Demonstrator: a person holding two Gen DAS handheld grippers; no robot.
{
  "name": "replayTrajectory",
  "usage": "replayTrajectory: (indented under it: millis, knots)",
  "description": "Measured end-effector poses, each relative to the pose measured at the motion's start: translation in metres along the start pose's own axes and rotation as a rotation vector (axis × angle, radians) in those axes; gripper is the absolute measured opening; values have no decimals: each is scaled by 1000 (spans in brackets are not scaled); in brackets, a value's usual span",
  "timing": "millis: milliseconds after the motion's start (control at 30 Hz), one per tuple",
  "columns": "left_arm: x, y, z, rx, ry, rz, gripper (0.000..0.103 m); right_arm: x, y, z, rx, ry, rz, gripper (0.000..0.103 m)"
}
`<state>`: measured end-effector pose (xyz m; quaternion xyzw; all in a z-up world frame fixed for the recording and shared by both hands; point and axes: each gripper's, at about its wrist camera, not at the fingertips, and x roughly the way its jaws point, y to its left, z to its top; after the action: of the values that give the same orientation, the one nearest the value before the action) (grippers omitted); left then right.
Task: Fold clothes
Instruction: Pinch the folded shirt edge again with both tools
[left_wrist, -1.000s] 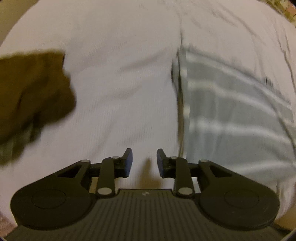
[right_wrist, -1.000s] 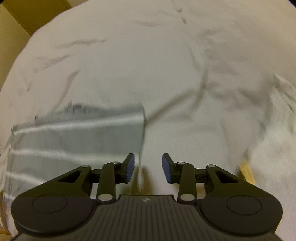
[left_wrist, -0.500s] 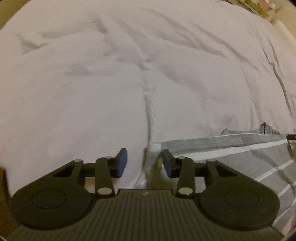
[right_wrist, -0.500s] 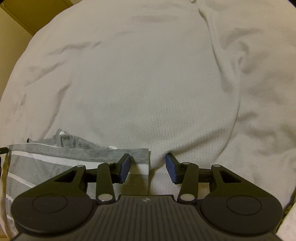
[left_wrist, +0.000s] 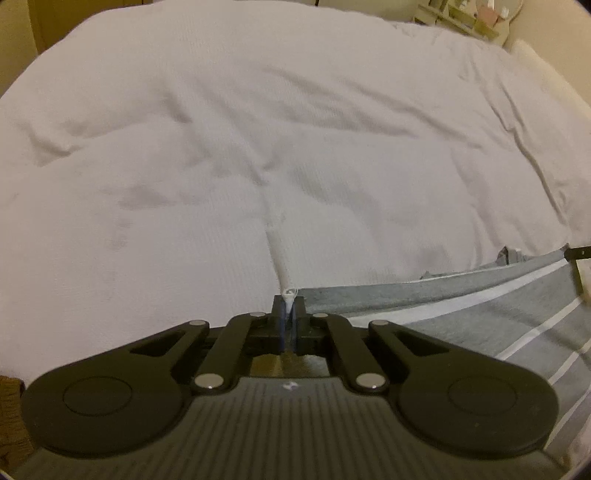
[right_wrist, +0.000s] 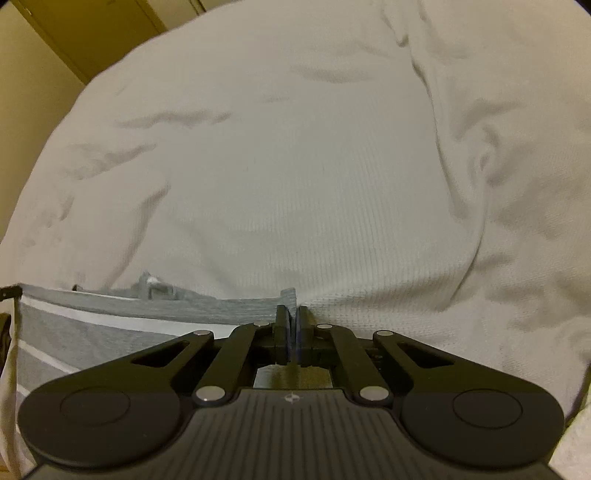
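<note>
Both grippers, spread half a second ago, now pinch corners of the striped garment.
The left gripper (left_wrist: 288, 309) clamps the left corner of the grey striped garment (left_wrist: 480, 325); the right gripper (right_wrist: 291, 318) clamps its right corner; the garment lies flat on the white bed (left_wrist: 295, 147), at its near edge.

I am working in a bedroom of a home. Nearly all I see in both wrist views is a bed (left_wrist: 295, 129) spread with a rumpled white waffle-weave cover (right_wrist: 332, 206). Past its far edge, the left view shows a shelf (left_wrist: 461, 16) crowded with small household items, too blurred to name. The right view shows a yellowish wall (right_wrist: 26, 85) and a dark brown door frame (right_wrist: 110, 33) behind the bed.
</note>
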<state>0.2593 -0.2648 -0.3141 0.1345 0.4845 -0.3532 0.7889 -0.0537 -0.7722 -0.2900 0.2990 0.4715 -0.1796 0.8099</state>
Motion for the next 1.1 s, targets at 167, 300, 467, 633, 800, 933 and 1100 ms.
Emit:
replayTrajectory:
  millis: [167, 300, 467, 633, 800, 933, 1100]
  knots:
    - [14, 2, -7, 4, 36, 10, 1, 12, 3, -2, -9, 24, -29, 2]
    - [16, 2, -5, 4, 36, 10, 1, 9, 8, -1, -43, 2, -45, 2]
    - [16, 4, -4, 20, 42, 2, 1, 13, 10, 4, -58, 16, -37, 11]
    - [18, 1, 0, 35, 51, 4, 1, 15, 12, 5, -102, 20, -71, 1]
    - [14, 5, -1, 10, 22, 17, 1, 0, 19, 8, -122, -68, -102, 0]
    - [25, 6, -5, 4, 49, 33, 1, 13, 20, 9, -139, -51, -108, 0]
    - [35, 8, -2, -30, 94, 57, 5, 30, 9, 8, -90, -7, -131, 7]
